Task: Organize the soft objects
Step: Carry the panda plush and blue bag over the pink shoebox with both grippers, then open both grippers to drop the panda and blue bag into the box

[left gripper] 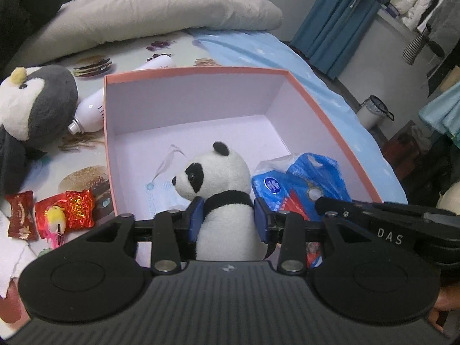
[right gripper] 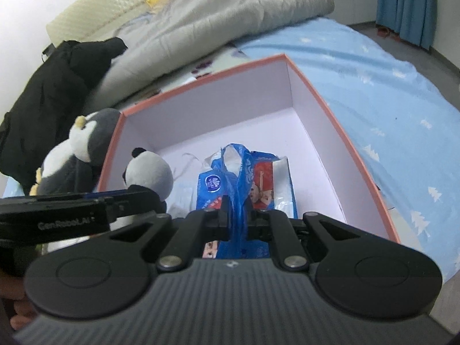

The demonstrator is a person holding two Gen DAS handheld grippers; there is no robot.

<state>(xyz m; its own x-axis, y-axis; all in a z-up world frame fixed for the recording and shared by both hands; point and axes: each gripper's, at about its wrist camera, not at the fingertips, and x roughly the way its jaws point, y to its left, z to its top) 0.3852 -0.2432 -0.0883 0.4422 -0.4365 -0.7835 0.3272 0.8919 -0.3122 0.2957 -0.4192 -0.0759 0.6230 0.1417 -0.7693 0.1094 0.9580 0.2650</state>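
My left gripper (left gripper: 228,218) is shut on a plush panda (left gripper: 218,178), held upright over the near edge of a pink open box (left gripper: 198,72). My right gripper (right gripper: 237,215) is shut on the handle of a blue tissue pack (right gripper: 244,181), which hangs inside the same box (right gripper: 339,120). The panda (right gripper: 149,172) shows at the left in the right wrist view, and the tissue pack (left gripper: 299,181) at the right in the left wrist view. A face mask (left gripper: 162,189) lies on the box floor. A plush penguin (left gripper: 37,100) lies left of the box.
The box stands on a bed with a grey duvet (left gripper: 161,5) and a blue sheet (right gripper: 373,80). A white bottle (left gripper: 92,112) and red snack packets (left gripper: 77,208) lie left of the box. A black garment (right gripper: 51,92) lies behind the penguin (right gripper: 77,149).
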